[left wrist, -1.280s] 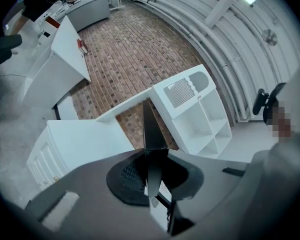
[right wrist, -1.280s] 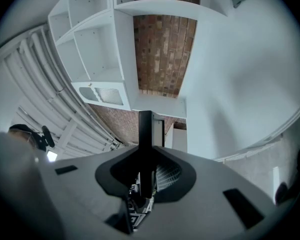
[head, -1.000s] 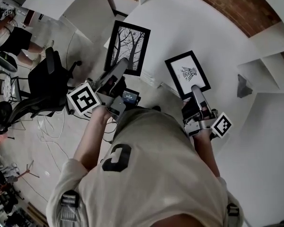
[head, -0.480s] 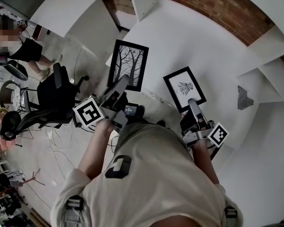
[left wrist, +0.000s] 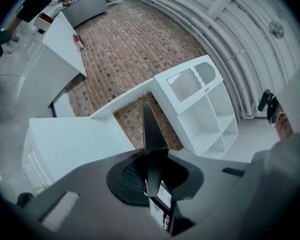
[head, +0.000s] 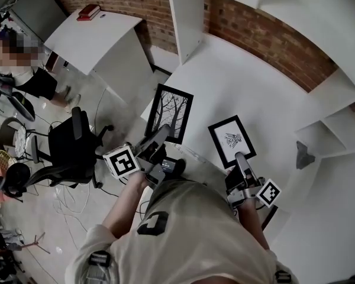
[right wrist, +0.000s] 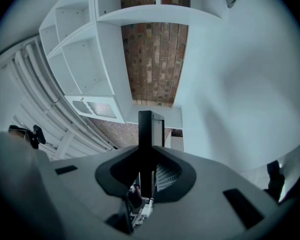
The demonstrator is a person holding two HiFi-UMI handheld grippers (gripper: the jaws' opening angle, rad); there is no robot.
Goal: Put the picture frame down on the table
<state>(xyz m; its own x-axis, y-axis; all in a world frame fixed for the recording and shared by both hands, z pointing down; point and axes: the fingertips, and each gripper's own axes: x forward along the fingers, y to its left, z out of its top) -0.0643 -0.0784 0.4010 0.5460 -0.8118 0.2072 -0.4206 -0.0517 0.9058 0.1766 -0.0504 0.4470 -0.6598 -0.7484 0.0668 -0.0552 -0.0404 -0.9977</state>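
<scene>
Head view: I find two frames, two grippers and one white surface [head: 248, 81]. My left gripper [head: 161, 135] holds the tree frame [head: 173, 112] by its near edge. My right gripper [head: 239, 158] holds the small frame [head: 232, 139] the same way. Each frame projects forward from its fingers, long axis running away from me. The small frame shows wholly against the surface. The tree frame overlaps the surface's near left corner, partly against the floor. I judge the right hand the better placed for setting down. In both cases the surface lies ahead of and below the fingers.

Left gripper view: the fingers are clamped on the tree frame [left wrist: 148, 129], seen edge-on and upright between them. The surface spreads to the left, beyond the tips.

Right gripper view: the fingers are clamped on the small frame [right wrist: 145, 129], edge-on and upright. Neither frame is resting on anything.
</scene>
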